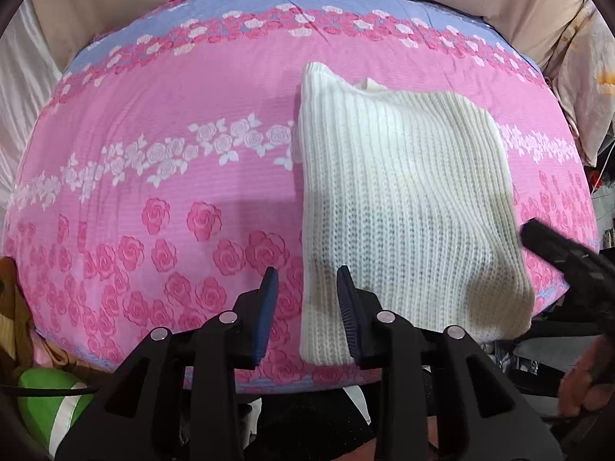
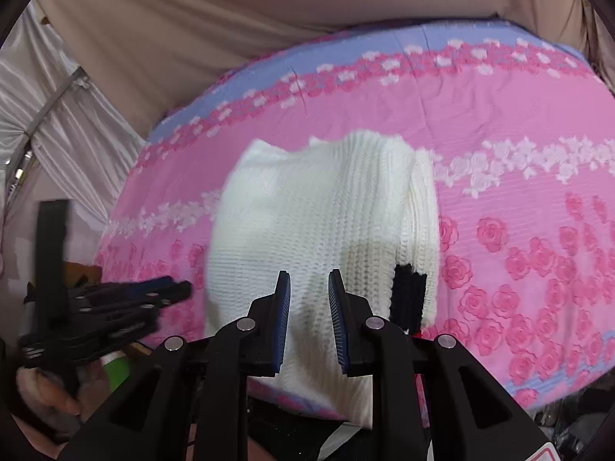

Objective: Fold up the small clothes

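Here, in the left wrist view, the white knit sweater (image 1: pixel 403 199) lies folded on the pink rose bedspread (image 1: pixel 153 153); the left gripper (image 1: pixel 307 280) hovers at its near-left edge, jaws open and empty. In the right wrist view, the right gripper (image 2: pixel 306 282) hangs over its near hem, jaws likewise parted. It looks soft, light and floppy; pinching a corner at the near edge seems best.

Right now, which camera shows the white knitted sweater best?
The left wrist view. There the white knitted sweater lies sharp and nearly whole on the pink rose bedspread, folded flat. The right wrist view shows it blurred, its near edge hidden behind the right tool, but reveals a black patch.
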Demonstrator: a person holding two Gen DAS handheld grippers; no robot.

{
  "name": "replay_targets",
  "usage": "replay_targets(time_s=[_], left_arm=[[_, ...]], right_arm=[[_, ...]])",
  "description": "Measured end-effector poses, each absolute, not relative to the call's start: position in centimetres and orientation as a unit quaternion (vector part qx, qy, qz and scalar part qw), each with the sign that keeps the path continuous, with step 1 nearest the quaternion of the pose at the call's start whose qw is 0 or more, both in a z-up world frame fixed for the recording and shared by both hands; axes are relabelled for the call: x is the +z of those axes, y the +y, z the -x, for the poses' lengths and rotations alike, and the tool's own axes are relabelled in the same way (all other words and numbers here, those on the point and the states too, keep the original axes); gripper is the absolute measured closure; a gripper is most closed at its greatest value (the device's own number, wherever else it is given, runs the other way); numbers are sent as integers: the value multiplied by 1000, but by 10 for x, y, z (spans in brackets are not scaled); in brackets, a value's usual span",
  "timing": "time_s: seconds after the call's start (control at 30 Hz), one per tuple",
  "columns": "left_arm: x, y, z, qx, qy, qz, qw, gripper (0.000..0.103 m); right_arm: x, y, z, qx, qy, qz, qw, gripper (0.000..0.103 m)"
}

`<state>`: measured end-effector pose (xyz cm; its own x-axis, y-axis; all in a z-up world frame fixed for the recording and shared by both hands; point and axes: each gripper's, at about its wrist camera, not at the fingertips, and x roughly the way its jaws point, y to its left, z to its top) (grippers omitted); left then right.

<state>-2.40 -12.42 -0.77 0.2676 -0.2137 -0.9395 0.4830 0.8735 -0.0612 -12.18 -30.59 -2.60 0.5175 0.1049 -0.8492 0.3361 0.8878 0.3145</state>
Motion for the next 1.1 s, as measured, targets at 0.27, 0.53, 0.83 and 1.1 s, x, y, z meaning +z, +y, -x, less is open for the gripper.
replay_targets(time_s=[0.27, 0.53, 0.83, 1.1], left_arm=[[-8, -129, 19, -207, 554, -126, 797, 71], [3, -131, 18, -213, 538, -100, 809, 47], [-14, -137, -1, -219, 571, -34, 791, 32], [-15, -117, -1, -216, 571, -13, 792, 32]], right_arm=[[-22, -306, 128, -77, 493, -225, 837, 94], [-30, -316, 136, -89, 493, -228, 835, 93], [-49, -347, 110, -66, 488, -320, 809, 54], [-57, -321, 92, -53, 494, -305, 813, 87]])
